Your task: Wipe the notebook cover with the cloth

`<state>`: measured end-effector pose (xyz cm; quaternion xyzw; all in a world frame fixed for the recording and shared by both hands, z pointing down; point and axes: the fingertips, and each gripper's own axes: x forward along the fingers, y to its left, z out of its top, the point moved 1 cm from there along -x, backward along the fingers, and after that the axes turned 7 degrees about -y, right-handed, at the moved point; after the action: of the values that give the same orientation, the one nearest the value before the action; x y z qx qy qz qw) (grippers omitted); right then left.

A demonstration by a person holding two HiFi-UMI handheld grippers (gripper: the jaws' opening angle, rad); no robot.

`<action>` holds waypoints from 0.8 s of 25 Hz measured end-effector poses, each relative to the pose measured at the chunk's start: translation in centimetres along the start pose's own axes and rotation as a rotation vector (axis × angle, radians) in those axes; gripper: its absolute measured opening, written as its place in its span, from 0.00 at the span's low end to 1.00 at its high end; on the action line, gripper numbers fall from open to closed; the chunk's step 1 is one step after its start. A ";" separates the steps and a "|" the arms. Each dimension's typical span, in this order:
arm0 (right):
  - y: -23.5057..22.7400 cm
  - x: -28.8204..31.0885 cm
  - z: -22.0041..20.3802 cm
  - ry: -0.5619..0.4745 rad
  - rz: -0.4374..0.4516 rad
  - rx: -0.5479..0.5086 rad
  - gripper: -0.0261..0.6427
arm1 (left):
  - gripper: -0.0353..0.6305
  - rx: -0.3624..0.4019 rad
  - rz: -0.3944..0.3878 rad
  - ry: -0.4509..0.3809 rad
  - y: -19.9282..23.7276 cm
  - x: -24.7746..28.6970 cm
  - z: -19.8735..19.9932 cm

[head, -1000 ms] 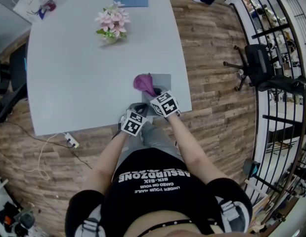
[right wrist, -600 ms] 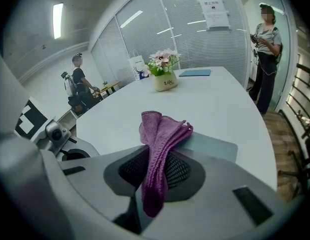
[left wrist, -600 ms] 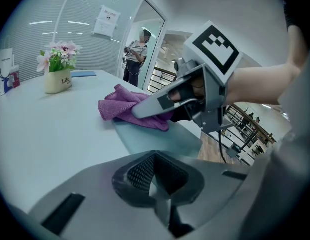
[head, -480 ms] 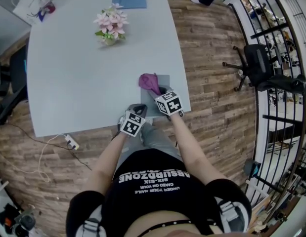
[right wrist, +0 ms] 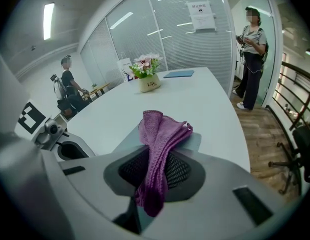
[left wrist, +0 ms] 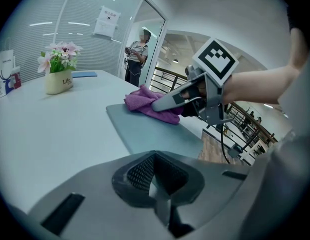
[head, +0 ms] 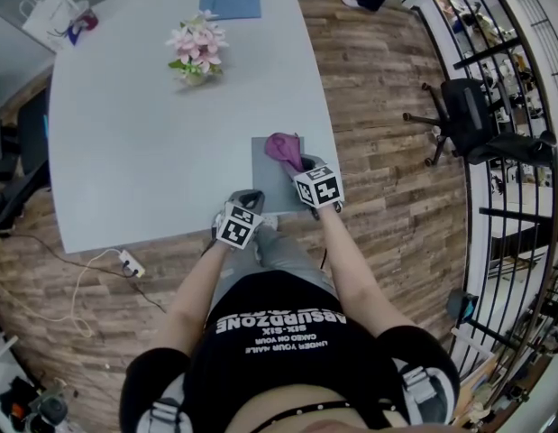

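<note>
A grey notebook (head: 268, 174) lies flat at the table's near right corner. A purple cloth (head: 283, 148) rests on the cover's far right part, and my right gripper (head: 297, 163) is shut on it. The right gripper view shows the cloth (right wrist: 162, 134) bunched between the jaws, with a strip of notebook (right wrist: 196, 140) beyond. In the left gripper view the notebook (left wrist: 149, 131) lies ahead with the cloth (left wrist: 142, 100) and right gripper (left wrist: 161, 103) on it. My left gripper (head: 247, 197) hangs at the table's near edge, left of the notebook, shut and holding nothing.
A flower pot (head: 196, 50) stands mid-table and a blue folder (head: 230, 4) lies at the far edge. A white bag (head: 46, 9) sits at the far left corner. An office chair (head: 468, 115) and a railing stand to the right. A person (right wrist: 251, 49) stands beyond the table.
My right gripper has slid the cloth to the right across the notebook cover, from its left part to its right part. The left gripper has stayed at the table edge.
</note>
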<state>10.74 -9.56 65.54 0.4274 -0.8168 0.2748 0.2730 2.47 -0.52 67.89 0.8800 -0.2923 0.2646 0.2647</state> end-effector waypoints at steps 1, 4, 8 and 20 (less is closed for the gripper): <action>-0.3 -0.2 -0.1 0.000 -0.008 0.003 0.17 | 0.07 0.000 0.002 0.001 0.0 0.0 0.0; -1.4 -0.9 -0.4 -0.003 -0.035 0.018 0.17 | 0.07 0.001 0.006 0.005 0.0 0.0 0.0; -3.3 -1.8 -0.6 -0.022 -0.099 0.051 0.17 | 0.07 0.001 0.014 0.005 0.1 0.1 0.2; -2.6 -2.9 -1.8 -0.025 -0.106 0.052 0.17 | 0.07 0.000 0.028 0.010 0.0 0.1 0.1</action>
<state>14.77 -8.00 65.45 0.4805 -0.7889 0.2758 0.2657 2.58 -0.57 67.87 0.8745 -0.3032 0.2726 0.2626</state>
